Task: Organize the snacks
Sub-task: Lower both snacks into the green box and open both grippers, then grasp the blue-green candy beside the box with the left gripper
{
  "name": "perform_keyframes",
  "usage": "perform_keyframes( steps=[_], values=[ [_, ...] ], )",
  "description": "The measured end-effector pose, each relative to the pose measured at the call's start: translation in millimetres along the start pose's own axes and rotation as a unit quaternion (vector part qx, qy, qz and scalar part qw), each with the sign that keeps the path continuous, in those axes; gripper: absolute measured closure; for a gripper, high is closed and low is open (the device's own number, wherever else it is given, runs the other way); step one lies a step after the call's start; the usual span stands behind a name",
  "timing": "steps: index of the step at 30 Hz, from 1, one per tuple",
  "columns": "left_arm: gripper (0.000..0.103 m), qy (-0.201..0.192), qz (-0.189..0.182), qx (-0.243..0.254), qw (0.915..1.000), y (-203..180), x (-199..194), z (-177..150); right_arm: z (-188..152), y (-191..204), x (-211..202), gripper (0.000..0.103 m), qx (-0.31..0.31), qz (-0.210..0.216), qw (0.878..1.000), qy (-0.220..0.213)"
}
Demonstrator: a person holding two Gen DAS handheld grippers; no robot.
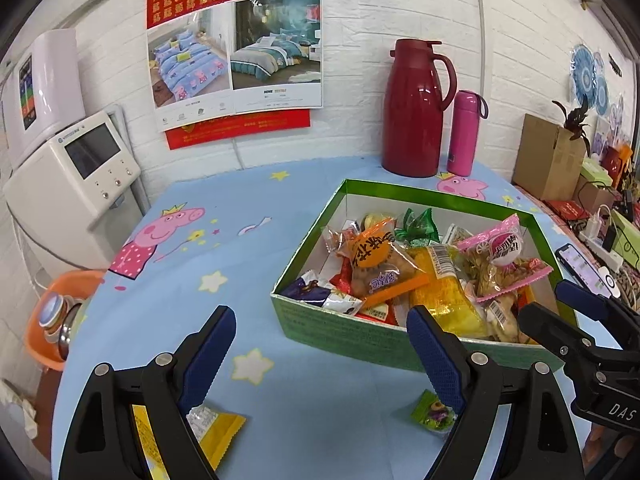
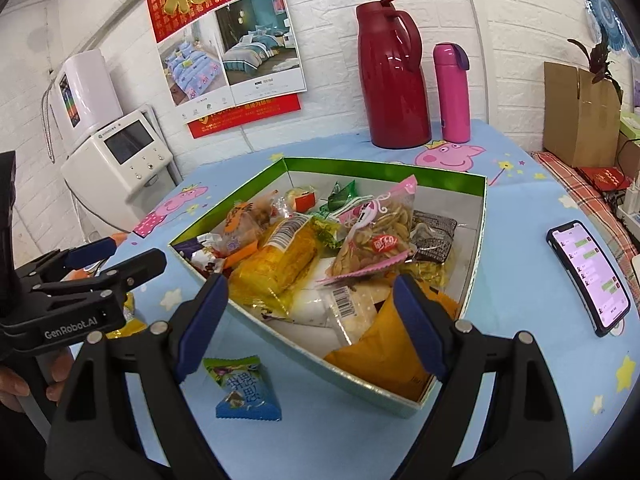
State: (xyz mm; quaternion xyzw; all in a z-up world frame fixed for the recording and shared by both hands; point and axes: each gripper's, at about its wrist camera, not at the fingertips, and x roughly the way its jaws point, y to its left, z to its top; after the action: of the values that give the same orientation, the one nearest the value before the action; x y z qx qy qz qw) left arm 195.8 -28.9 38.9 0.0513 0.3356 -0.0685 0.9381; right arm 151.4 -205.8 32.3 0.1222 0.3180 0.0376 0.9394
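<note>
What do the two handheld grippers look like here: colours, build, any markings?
Both the left gripper and the right gripper are black plastic clamps with silver rivets and textured blue finger pads. The left body is marked GenRobot.AI, the right one DAS. No cables or sleeves show.

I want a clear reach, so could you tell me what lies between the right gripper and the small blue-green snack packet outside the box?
Only bare blue tablecloth; the right wrist view shows the packet just below the open right gripper.

snacks (image 2: 360, 248) in box (image 2: 384, 168) | jug (image 2: 394, 76), flask (image 2: 452, 92) behind | phone (image 2: 588, 276) right
</note>
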Motion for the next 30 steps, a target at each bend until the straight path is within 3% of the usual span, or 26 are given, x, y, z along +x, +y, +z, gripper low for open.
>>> perform_keyframes(
  steps=[15,21,30],
  values=[
    [0.014,0.021,-0.005,-0.003,0.9998,4.2,-30.9,-45.5,-48.2,19.3,-40.2,0.018,-0.006,0.011,1.0,0.02],
    [0.014,0.056,-0.032,-0.007,0.9979,4.6,-23.9,-63.1,-65.5,28.8,-32.1,0.019,-0.034,0.029,0.997,0.069],
    [0.015,0.098,-0.092,-0.009,0.9909,-6.5,-6.8,-69.7,-78.7,37.8,-6.0,0.034,-0.068,0.035,0.989,0.131]
  ],
)
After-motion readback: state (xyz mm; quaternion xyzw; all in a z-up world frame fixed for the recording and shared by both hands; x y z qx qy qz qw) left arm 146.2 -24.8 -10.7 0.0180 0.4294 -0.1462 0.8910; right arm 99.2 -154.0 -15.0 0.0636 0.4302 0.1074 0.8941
